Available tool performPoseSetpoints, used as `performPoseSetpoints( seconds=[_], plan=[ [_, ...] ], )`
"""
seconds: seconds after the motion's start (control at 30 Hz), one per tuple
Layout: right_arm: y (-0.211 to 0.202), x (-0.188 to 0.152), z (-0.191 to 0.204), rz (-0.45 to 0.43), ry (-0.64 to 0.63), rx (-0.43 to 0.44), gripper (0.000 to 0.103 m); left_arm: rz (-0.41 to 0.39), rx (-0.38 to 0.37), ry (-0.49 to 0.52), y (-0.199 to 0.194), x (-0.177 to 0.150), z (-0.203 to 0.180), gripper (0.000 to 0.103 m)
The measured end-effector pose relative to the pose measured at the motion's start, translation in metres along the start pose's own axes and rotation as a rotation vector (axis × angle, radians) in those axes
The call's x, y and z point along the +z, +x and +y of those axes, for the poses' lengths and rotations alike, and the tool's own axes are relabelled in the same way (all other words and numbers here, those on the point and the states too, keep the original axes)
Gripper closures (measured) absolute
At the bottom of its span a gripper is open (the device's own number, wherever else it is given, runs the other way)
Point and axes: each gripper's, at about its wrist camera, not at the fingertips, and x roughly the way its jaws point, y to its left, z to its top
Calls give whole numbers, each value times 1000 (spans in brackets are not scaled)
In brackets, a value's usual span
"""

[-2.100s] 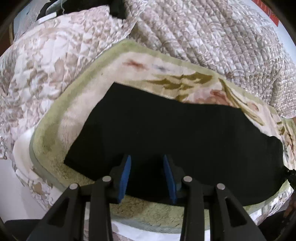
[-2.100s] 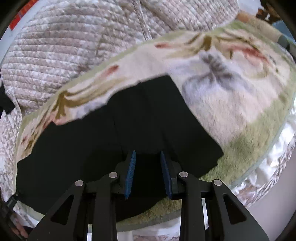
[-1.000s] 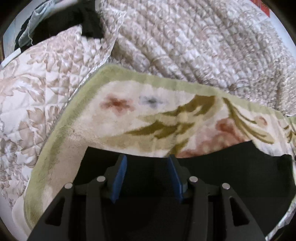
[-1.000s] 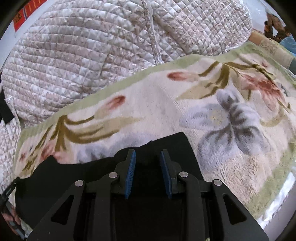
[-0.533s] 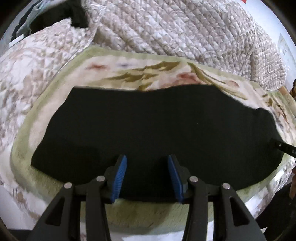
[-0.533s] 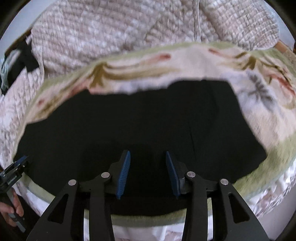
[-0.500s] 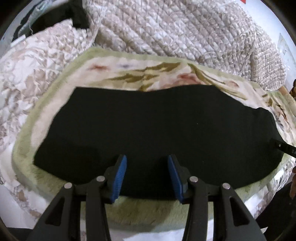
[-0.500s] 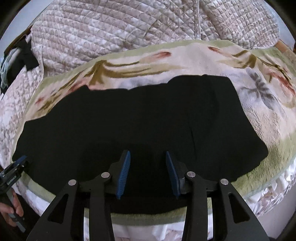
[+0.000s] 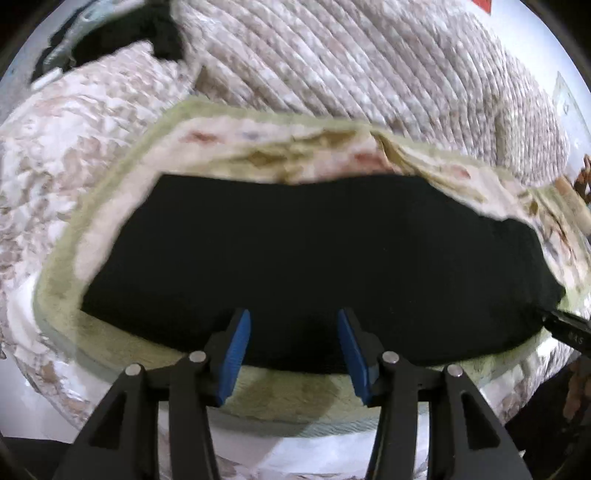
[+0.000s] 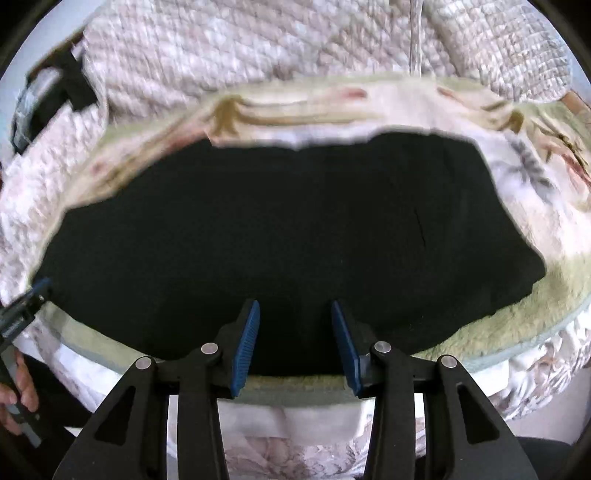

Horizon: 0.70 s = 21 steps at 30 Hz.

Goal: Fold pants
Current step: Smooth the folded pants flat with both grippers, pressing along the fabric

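Black pants point(image 9: 314, 258) lie flat in a long folded strip on a floral fleece blanket point(image 9: 280, 147). They also show in the right wrist view point(image 10: 288, 236). My left gripper point(image 9: 293, 350) is open and empty, held above the pants' near edge toward their left end. My right gripper point(image 10: 295, 339) is open and empty above the near edge toward their right end. The right gripper's tip point(image 9: 565, 326) shows at the far right of the left wrist view. The left gripper's tip point(image 10: 26, 306) shows at the far left of the right wrist view.
The floral blanket point(image 10: 524, 332) lies on a bed with a quilted beige cover point(image 9: 351, 62) bunched behind it. Dark clothes point(image 9: 122, 33) lie at the back left. The bed's front edge with white sheet point(image 10: 295, 421) is just below my grippers.
Both grippers pulled back from low over the pants about a second ago and now hover above the near edge. In the last half second the views shifted only slightly. Both stayed open.
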Motion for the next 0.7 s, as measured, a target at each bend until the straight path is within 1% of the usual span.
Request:
performPoseSetpoints(
  seconds=[0.07, 0.1, 0.17, 0.2, 0.23, 0.27, 0.3, 0.4, 0.5, 0.53, 0.6, 0.7],
  plan=[
    [-10, 4, 7, -41, -31, -9, 62, -4, -24, 6, -2, -2, -5, 51],
    [-16, 5, 10, -76, -45, 3, 62, -16, -26, 12, -4, -3, -8, 51],
    [-19, 4, 13, -100, -51, 18, 62, -35, -35, 20, -5, -4, -12, 51],
    [-16, 3, 15, -96, -59, 16, 62, -21, -34, 26, -1, -5, -15, 51],
    [-8, 3, 15, -70, -64, 8, 62, 6, -31, 39, 5, -7, -20, 51],
    [2, 0, 13, -22, -48, 2, 62, 8, -13, 55, 7, -9, -25, 51],
    [5, -3, 11, -21, -36, 12, 62, -5, -5, 76, 5, -10, -30, 51],
    [-3, 0, 9, -60, -26, 33, 62, -16, -65, 84, -3, -9, -38, 51],
    [-3, 2, 10, -64, -24, 39, 62, -56, -60, 116, -8, -9, -40, 51],
    [-1, 2, 12, -57, -30, 34, 62, -51, -55, 108, -7, -9, -36, 51],
    [0, 1, 16, -52, -36, 42, 62, -30, -52, 58, -4, -9, -20, 51],
    [-4, 3, 22, -71, -54, 43, 62, -41, -20, -26, -7, -9, 13, 51]
  ],
)
